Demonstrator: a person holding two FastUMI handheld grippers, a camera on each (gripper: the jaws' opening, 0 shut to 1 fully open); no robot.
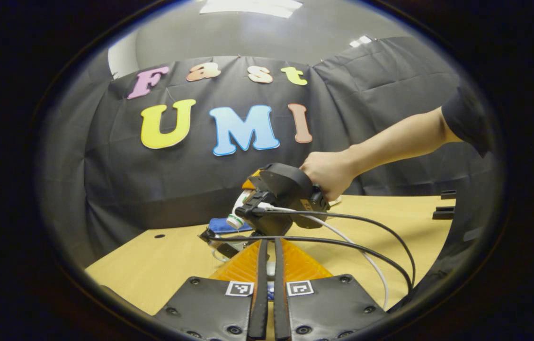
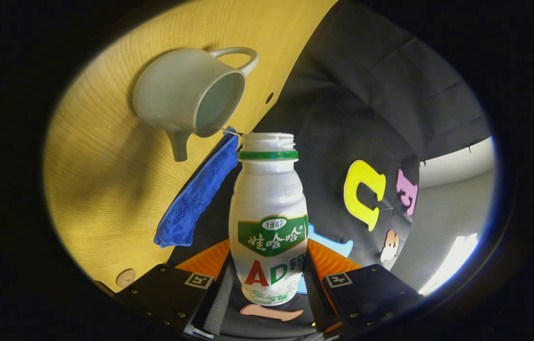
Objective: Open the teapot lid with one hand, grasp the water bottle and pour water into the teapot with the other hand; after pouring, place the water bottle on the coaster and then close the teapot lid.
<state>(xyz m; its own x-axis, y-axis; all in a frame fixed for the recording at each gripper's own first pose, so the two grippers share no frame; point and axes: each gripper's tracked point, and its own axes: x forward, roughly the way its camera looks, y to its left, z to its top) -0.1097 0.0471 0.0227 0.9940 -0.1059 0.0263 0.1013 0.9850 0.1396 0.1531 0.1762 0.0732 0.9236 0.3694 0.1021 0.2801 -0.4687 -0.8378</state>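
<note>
**A:** Where do you have the water bottle (image 2: 268,222)?

**B:** Your right gripper (image 2: 267,284) clamps it low on the body, tipped. Its open mouth is beside the rim of the lidless teapot (image 2: 177,94), at eleven o'clock in the right gripper view.

**A:** And the risk?

**B:** That mouth sits at the very edge of the opening. I'd judge a small drift toward five o'clock would spill onto the blue cloth (image 2: 196,194) or the wooden table (image 2: 96,180). The low grip could also let the bottle swivel.

**A:** Your left gripper (image 1: 269,255)?

**B:** Its fingers are drawn nearly together with something pale in the gap. I cannot tell whether that is the lid.

**A:** The room?

**B:** Pale wood tabletop, black cloth wall (image 1: 153,180) at twelve o'clock and ceiling lights above. Cables (image 1: 366,237) trail from your right hand (image 1: 328,177) and could snag.
</note>
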